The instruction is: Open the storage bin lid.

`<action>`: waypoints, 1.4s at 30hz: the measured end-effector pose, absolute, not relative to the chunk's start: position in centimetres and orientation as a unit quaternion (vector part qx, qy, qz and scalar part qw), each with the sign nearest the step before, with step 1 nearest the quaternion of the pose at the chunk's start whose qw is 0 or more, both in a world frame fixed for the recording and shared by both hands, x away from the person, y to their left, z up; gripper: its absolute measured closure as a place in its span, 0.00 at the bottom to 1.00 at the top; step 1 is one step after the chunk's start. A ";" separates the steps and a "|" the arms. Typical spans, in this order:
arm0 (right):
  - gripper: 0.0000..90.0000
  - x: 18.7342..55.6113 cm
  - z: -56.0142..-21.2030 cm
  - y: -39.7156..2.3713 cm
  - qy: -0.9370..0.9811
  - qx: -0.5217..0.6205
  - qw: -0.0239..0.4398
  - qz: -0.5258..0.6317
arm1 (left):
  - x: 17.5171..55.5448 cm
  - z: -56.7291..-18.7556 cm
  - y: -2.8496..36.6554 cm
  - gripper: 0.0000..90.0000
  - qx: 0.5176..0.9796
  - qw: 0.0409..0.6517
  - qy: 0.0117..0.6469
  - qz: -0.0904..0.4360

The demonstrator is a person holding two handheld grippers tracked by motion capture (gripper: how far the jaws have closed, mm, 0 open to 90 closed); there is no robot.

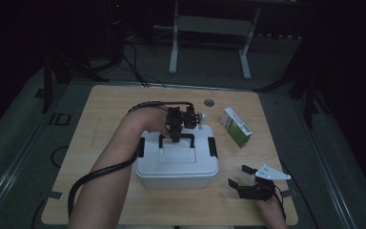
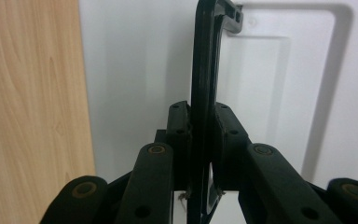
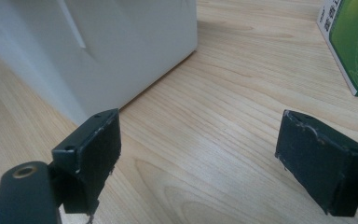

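A white plastic box [image 1: 176, 164] with a black carry handle [image 1: 176, 139] and black side latches stands in the middle of the wooden table [image 1: 100, 143]. My left gripper [image 1: 176, 134] points down over the lid. In the left gripper view the handle [image 2: 205, 60] stands upright above the white lid [image 2: 135, 70], and my left gripper [image 2: 201, 116] is shut on it, with both pads pressed against the bar. My right gripper [image 1: 238, 175] rests low near the table's front right, open and holding nothing. In its own view, my right gripper [image 3: 205, 140] faces bare wood beside the box wall [image 3: 98, 42].
A green and white carton [image 1: 236, 127] lies on the table to the right of the box, and the carton [image 3: 352, 42] sits at the upper right of the right gripper view. A round cable hole [image 1: 209, 102] sits near the far edge. A metal frame [image 1: 209, 28] stands on the floor behind.
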State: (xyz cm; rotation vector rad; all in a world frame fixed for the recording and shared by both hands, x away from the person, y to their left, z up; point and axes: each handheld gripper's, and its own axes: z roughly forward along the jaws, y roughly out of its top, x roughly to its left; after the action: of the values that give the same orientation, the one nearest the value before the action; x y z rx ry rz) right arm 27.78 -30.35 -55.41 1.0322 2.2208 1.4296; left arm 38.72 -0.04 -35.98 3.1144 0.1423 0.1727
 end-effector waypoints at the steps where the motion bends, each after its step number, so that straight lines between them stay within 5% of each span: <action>1: 0.15 27.8 -55.4 -30.4 0.773 0.361 0.152 0.499 | 38.7 -36.0 -0.1 0.88 0.997 0.008 0.045 0.056; 42: 0.15 27.8 -55.4 -30.3 0.774 0.362 0.153 0.496 | 37.1 -33.0 1.2 0.93 0.997 0.027 0.045 0.062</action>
State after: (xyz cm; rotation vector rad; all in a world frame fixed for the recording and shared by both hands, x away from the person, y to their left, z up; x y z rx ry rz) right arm 27.79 -30.27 -55.43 1.0378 2.2215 1.4234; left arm 37.12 1.22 -32.98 3.0793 0.1378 0.1906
